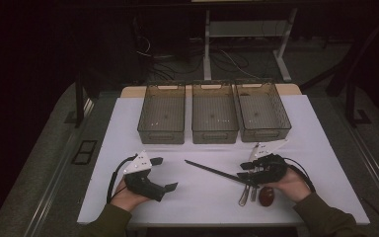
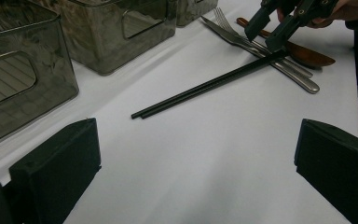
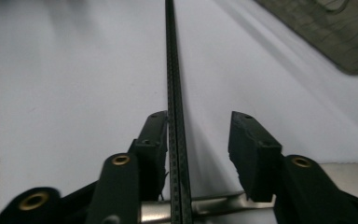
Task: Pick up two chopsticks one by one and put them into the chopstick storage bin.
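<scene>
A pair of black chopsticks lies slanted on the white table, one end resting across a metal fork and knife. A brown wooden spoon lies beside them. My right gripper straddles the chopsticks near that end. One pad touches them and the other stands apart, so the jaws are open. It also appears far off as the right gripper. My left gripper rests wide open, with nothing in it, on the table's left.
Three smoky see-through bins stand in a row at the back of the table. Two bins stand close in the left gripper view. A bin corner sits beyond my right gripper.
</scene>
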Demonstrator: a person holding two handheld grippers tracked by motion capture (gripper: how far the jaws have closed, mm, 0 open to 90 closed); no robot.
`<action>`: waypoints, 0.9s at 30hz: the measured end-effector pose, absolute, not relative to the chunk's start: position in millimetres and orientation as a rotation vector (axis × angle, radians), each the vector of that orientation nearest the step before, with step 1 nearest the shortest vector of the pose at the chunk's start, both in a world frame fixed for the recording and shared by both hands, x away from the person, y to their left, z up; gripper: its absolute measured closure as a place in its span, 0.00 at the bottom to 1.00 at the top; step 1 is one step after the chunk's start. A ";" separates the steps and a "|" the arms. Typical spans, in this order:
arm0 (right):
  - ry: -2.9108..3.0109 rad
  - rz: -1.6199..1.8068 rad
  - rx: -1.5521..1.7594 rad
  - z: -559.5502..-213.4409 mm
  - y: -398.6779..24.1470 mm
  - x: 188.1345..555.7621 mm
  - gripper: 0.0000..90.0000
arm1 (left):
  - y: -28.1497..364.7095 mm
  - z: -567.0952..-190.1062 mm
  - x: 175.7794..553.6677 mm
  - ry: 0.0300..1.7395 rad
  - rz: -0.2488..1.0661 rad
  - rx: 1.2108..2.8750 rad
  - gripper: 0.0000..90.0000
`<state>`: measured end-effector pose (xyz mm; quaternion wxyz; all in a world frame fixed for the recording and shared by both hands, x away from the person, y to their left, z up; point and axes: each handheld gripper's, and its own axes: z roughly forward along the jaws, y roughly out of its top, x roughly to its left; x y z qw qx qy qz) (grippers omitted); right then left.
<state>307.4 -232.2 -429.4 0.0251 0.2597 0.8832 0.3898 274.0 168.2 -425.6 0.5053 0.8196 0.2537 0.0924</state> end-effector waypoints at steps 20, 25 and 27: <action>2.774 1.132 0.774 -434.2 -224.8 304.6 0.86 | 166.8 -427.0 274.2 0.608 0.219 1.987 0.00; 2.781 1.118 0.774 -435.4 -224.2 304.7 0.86 | 166.6 -427.2 274.2 0.606 0.218 1.988 0.00; 2.780 1.113 0.776 -435.6 -223.8 304.6 0.87 | 166.5 -427.3 274.2 0.606 0.217 1.988 0.00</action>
